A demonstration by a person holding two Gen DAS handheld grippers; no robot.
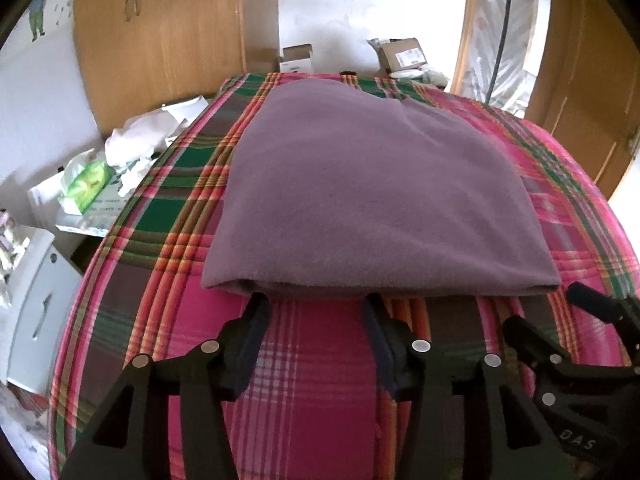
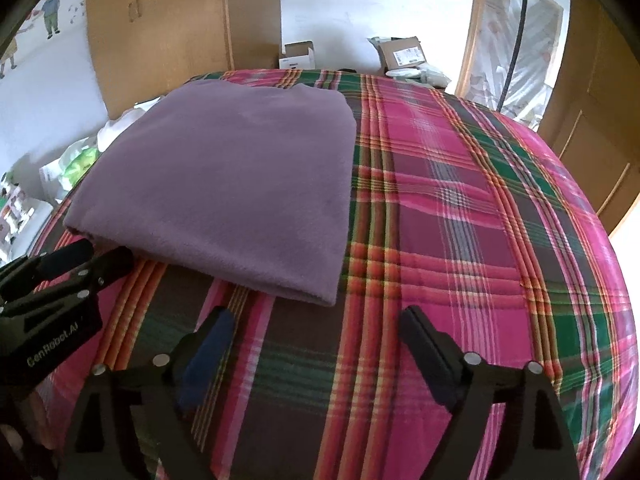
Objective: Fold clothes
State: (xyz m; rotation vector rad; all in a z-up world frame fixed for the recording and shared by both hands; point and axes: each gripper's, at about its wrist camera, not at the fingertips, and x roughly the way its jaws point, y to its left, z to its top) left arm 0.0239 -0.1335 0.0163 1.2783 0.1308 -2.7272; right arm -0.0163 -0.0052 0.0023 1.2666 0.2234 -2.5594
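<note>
A purple garment (image 1: 360,200) lies folded into a flat rectangle on the plaid bedspread (image 1: 312,380). My left gripper (image 1: 316,300) stands open, its fingertips right at the garment's near folded edge, nothing between them. In the right wrist view the same garment (image 2: 232,184) lies left of centre. My right gripper (image 2: 316,316) is open just short of the garment's near right corner, holding nothing. The other gripper shows at each view's edge: the right one (image 1: 560,320) and the left one (image 2: 96,256).
The plaid bedspread (image 2: 480,220) stretches bare to the right of the garment. Cardboard boxes (image 1: 400,54) sit beyond the far edge by the wall. Bags and white clutter (image 1: 120,156) lie off the bed's left side beside a wooden wardrobe (image 1: 160,40). A wooden door (image 2: 592,100) is at right.
</note>
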